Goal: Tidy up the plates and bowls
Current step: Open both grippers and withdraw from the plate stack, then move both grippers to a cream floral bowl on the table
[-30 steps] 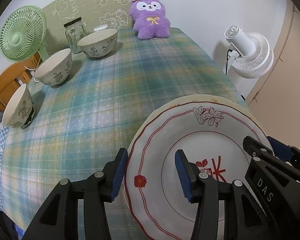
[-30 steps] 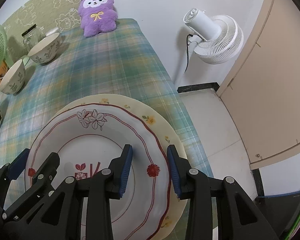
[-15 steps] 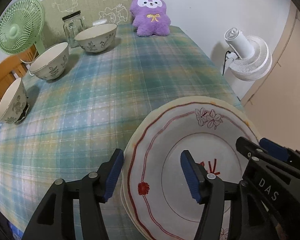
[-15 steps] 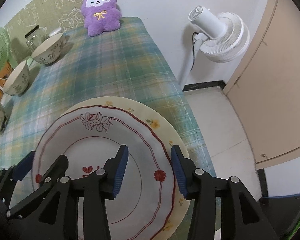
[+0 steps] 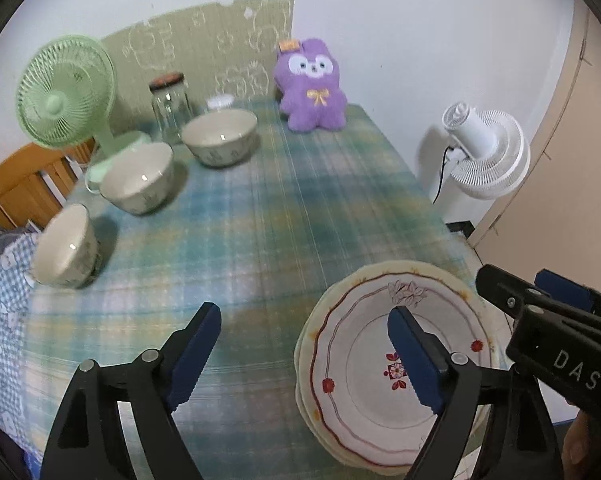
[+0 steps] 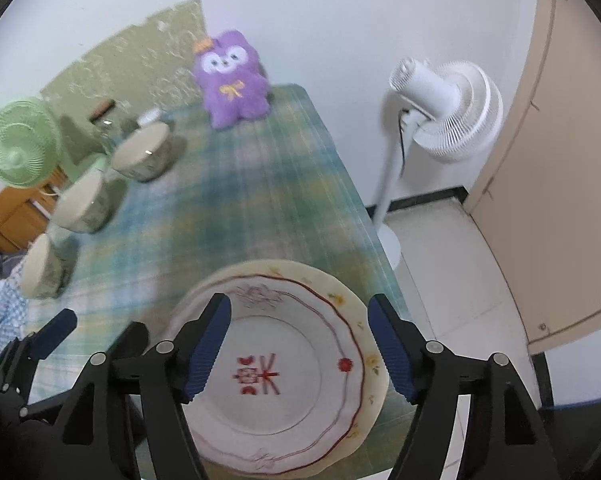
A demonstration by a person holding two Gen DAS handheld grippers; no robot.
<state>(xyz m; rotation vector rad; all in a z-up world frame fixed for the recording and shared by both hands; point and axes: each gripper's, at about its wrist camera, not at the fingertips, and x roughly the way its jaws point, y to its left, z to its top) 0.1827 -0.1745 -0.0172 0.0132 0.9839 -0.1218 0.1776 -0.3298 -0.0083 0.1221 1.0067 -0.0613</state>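
Observation:
A white plate with a red rim lies on a cream plate at the table's near right corner. My left gripper is open and empty, raised above the stack's left edge. My right gripper is open and empty above the stack; it also shows in the left wrist view. Three patterned bowls stand along the left side: near, middle, far.
A green desk fan, a glass jar and a purple plush toy stand at the table's far end. A white floor fan stands right of the table. A wooden chair is at the left.
Both grippers have opened wide, let go of the plates and risen back from them. The stack stays on the table corner.

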